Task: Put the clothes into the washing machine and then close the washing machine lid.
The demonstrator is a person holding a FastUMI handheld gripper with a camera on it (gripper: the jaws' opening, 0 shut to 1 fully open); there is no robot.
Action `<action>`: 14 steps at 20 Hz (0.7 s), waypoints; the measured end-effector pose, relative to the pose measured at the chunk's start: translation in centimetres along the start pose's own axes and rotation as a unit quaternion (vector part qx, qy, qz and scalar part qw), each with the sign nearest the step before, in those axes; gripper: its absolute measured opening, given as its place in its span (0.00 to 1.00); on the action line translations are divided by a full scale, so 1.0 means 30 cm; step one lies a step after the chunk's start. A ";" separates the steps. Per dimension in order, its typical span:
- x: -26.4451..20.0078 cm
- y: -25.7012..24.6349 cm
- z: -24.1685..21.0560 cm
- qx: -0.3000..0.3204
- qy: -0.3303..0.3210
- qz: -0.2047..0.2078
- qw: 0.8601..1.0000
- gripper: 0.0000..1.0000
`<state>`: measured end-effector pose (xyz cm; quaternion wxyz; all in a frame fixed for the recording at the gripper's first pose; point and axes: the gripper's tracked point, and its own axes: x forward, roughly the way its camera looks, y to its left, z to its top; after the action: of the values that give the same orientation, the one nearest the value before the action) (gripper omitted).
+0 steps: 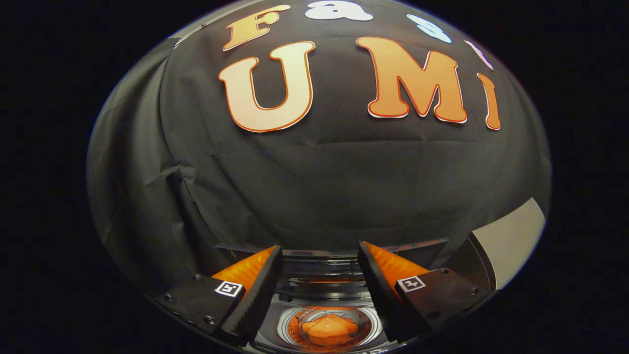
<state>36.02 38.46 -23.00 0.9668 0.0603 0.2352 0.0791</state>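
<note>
I am holding my gripper (319, 275) with its fingers spread apart and nothing between them; low in the middle of the frame, in the gap between the fingers, I am looking at the washing machine (328, 290), its round opening showing an orange, crumpled thing (328, 330) that I am taking for the clothes already lying in the drum (295, 330), though it may partly be a reflection; at lower right a pale panel (511, 238) is standing beside the machine, perhaps the raised lid, I cannot tell; the danger I am judging is this: reaching for the lid blind, I might be catching a finger on the rim, or closing it on cloth still riding up.
</note>
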 end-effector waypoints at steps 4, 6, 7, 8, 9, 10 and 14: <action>0.093 -0.013 0.005 -0.001 0.011 -0.012 1.000 0.99; 0.131 -0.020 -0.003 -0.001 0.017 -0.018 1.000 0.99; 0.143 -0.020 0.001 0.001 0.015 -0.021 1.000 0.99; 0.153 -0.028 -0.008 0.001 0.018 -0.025 1.000 0.99; 0.166 -0.031 -0.011 0.005 0.019 -0.027 0.999 0.99; 0.178 -0.031 -0.026 0.009 0.024 -0.028 0.999 0.99; 0.182 -0.040 -0.031 -0.001 0.018 -0.045 0.999 0.99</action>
<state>40.51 38.35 -26.44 0.9651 0.0470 0.2550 0.0367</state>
